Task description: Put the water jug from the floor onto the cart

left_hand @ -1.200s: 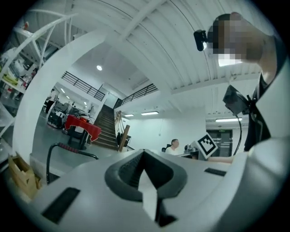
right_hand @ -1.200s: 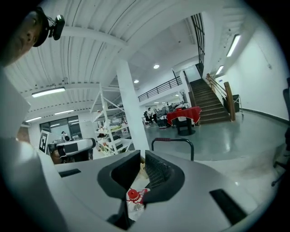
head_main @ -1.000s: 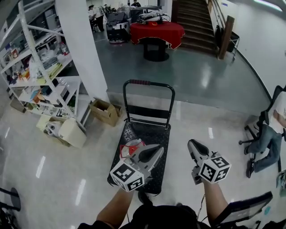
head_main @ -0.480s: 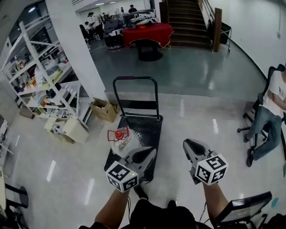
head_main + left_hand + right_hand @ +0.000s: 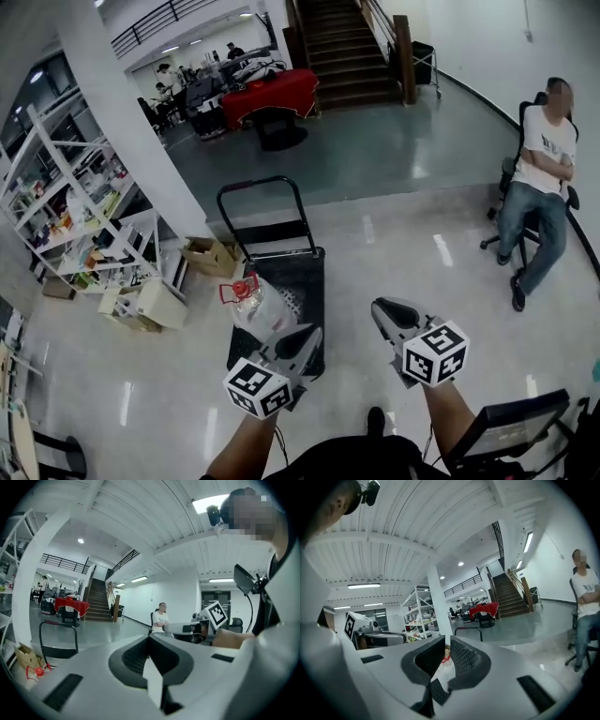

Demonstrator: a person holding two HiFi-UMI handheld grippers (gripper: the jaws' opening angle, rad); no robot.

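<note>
The water jug (image 5: 260, 309), clear with a red cap and handle, lies on the left side of the black platform cart (image 5: 302, 281), whose push handle (image 5: 258, 186) stands at the far end. My left gripper (image 5: 309, 334) is shut and empty, its tip just right of the jug at the cart's near end. My right gripper (image 5: 379, 306) hovers right of the cart over the floor, jaws a narrow gap apart with nothing in them. In the left gripper view the jug (image 5: 33, 676) shows low at the left. Through the right gripper (image 5: 446, 645) gap a bit of the jug (image 5: 447, 660) is visible.
White shelving (image 5: 66, 202) and a white pillar (image 5: 112, 141) stand at the left, with cardboard boxes (image 5: 208, 254) and a white box (image 5: 155, 302) on the floor beside the cart. A person sits on an office chair (image 5: 539, 178) at the right. A red-clothed table (image 5: 267, 94) and stairs (image 5: 333, 37) lie beyond.
Both grippers have travelled sideways with the view; the cart now sits further left and the seated person has come into view. The jug stays on the cart. Neither gripper's jaws have changed.
</note>
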